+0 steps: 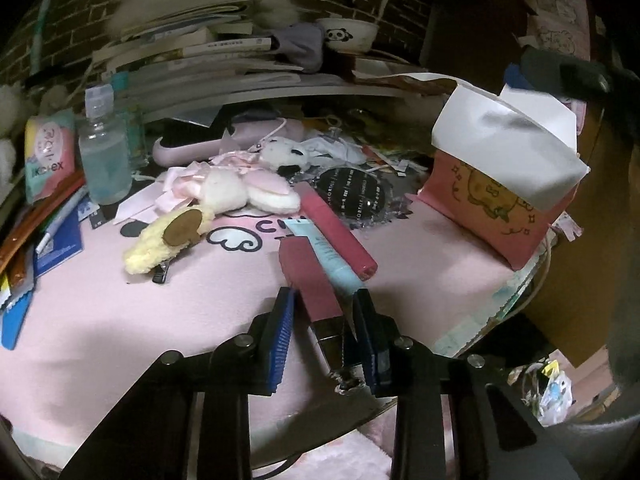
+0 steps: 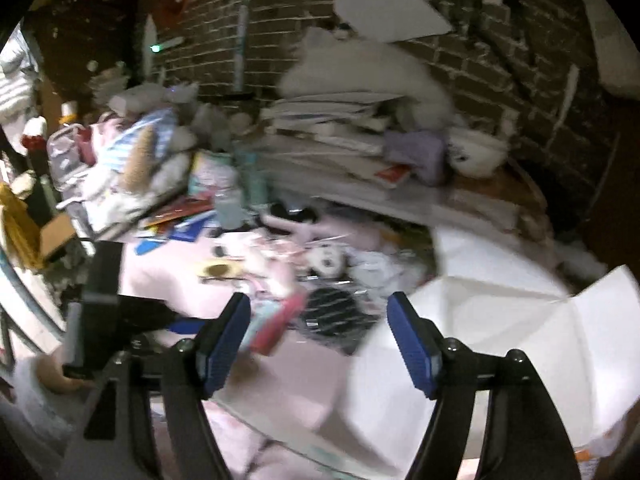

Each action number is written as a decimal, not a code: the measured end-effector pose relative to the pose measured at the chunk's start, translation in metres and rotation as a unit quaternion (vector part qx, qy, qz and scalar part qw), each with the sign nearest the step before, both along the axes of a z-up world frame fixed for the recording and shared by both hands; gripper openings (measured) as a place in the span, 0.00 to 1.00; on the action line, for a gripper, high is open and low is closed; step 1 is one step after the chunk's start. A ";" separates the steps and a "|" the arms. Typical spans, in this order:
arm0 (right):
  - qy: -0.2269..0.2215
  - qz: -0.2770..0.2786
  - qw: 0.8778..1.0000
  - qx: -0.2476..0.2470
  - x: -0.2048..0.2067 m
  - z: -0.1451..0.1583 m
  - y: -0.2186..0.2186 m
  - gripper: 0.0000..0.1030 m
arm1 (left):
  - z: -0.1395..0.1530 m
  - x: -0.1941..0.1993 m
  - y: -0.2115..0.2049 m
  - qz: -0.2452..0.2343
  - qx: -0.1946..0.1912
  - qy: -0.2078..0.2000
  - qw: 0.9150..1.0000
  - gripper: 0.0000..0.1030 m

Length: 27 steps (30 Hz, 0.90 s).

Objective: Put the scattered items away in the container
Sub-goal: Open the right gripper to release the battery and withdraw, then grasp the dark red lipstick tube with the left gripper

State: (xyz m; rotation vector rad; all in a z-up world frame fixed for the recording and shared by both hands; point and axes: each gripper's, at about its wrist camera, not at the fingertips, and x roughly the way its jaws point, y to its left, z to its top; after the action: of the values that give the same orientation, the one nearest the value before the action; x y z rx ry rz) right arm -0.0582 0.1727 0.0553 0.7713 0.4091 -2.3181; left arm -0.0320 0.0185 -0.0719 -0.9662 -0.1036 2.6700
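Jaws of the left gripper (image 1: 325,334) straddle a maroon tube (image 1: 310,280) lying on the pink mat (image 1: 120,320), not yet clamped; centre it and close squarely; right gripper (image 2: 318,340) gapes empty beside the white-lined box (image 1: 508,184), well right of the tube.

Right wrist view motion-blurred throughout; clutter (image 2: 280,272) indistinct. Lipstick (image 1: 316,292) base hidden behind left finger (image 1: 370,340). Box (image 1: 500,208) top covered by paper (image 1: 500,152).
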 end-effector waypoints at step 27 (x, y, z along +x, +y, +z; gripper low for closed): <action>-0.062 -0.063 0.995 -0.051 0.019 -0.126 -0.018 0.67 | -0.003 -0.003 -0.017 0.061 -0.049 0.023 0.997 0.12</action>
State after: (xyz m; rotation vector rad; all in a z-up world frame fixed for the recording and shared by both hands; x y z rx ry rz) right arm -0.0389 0.1547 -0.0702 0.9085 0.1903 -2.3700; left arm -0.0351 0.0018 -0.0751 -0.9553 -0.0231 2.8315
